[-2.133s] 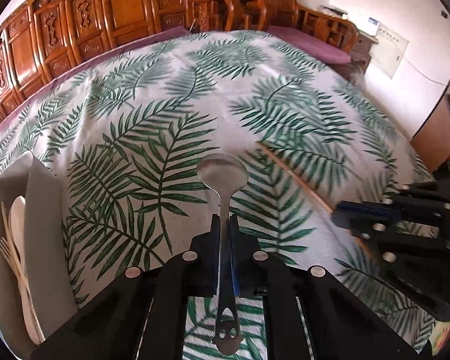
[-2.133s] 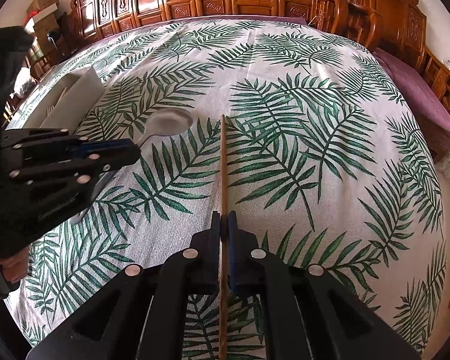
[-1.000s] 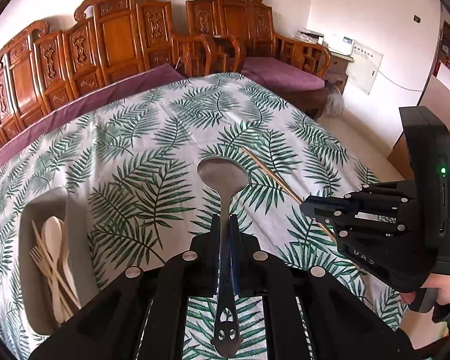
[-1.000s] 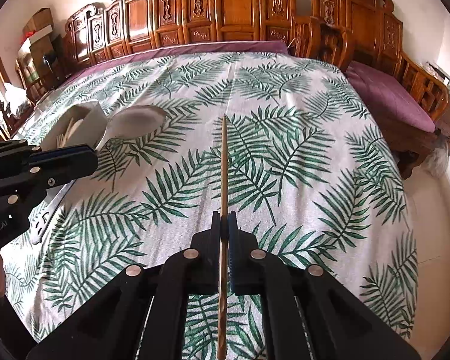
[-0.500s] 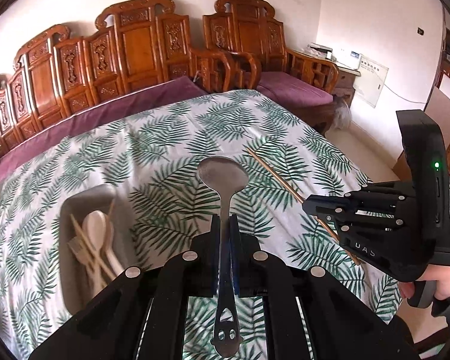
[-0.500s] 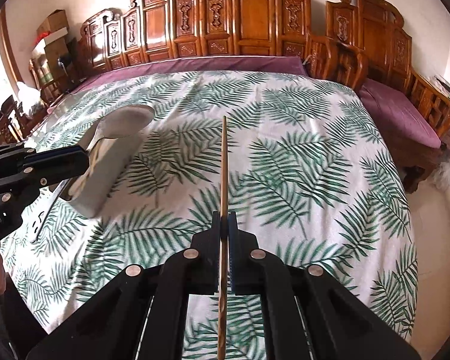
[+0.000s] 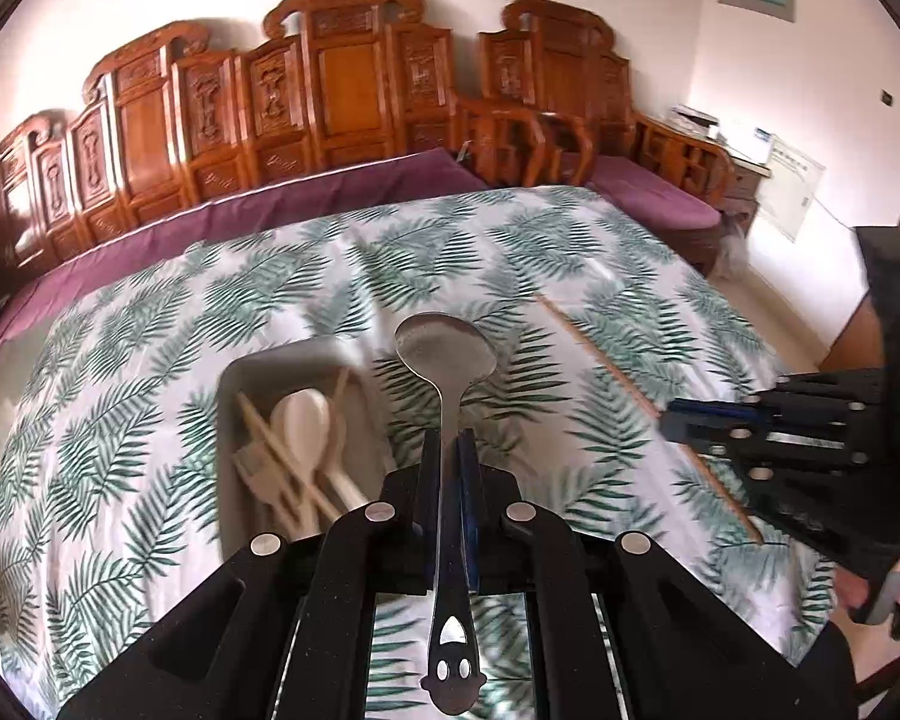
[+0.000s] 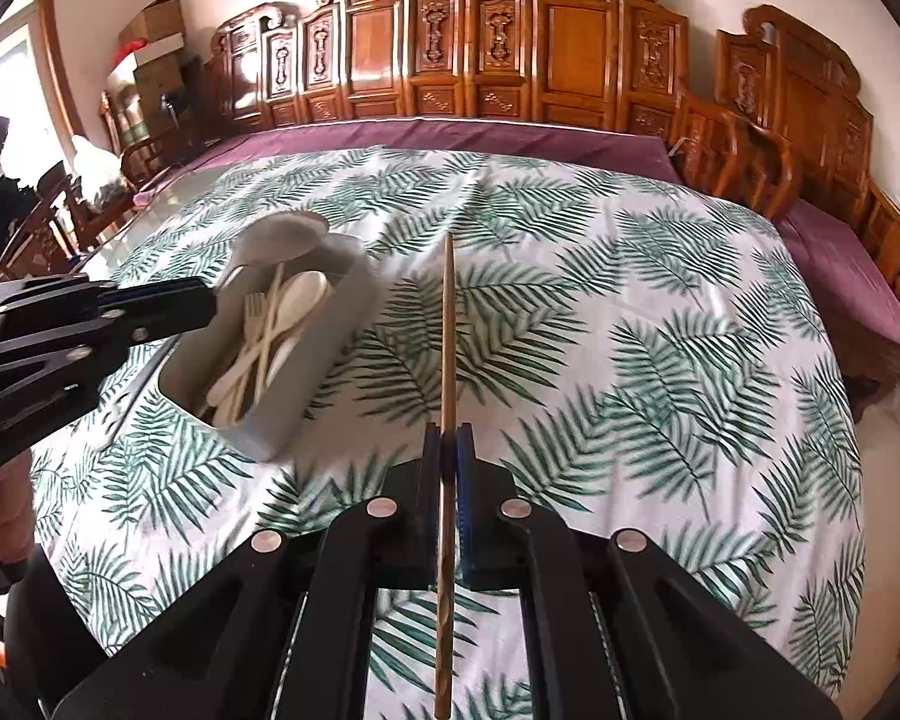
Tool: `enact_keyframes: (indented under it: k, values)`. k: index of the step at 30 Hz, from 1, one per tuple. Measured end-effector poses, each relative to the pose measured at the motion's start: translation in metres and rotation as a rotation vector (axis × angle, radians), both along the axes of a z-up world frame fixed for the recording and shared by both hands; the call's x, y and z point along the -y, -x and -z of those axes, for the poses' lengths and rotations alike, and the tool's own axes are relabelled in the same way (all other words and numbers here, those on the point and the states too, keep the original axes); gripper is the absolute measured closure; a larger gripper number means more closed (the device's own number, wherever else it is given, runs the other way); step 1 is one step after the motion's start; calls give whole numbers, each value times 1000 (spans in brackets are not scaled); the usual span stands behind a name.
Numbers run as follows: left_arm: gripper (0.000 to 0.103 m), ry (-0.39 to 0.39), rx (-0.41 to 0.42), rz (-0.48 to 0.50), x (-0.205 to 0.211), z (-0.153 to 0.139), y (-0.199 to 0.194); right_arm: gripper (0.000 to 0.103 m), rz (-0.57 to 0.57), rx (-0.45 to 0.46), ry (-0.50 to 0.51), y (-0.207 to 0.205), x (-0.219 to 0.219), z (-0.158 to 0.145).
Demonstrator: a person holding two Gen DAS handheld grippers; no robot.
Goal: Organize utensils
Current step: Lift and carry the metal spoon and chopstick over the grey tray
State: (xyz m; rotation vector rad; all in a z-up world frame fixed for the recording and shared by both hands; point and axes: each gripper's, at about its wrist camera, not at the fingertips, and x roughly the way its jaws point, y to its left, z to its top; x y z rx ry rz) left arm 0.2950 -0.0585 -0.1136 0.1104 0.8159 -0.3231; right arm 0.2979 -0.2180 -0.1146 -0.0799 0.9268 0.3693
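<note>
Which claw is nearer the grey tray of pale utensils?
Left. The left claw, shut on the metal spoon, hangs at the grey tray's edge. The right claw, shut on a wooden chopstick, is off to the tray's side.

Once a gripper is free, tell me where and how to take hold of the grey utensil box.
On the grey box, pinch the long wall's rim from straight above, one finger inside. It is open-topped with thin upright walls, probably too wide to span, and the pale utensils lie mostly along its middle.
</note>
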Motion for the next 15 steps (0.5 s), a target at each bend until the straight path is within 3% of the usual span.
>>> enact_keyframes:
  k: [15]
  values:
    - [98,-17,-61,-111,-59,48,-47,97,-44,-16,2,-19,-32,8]
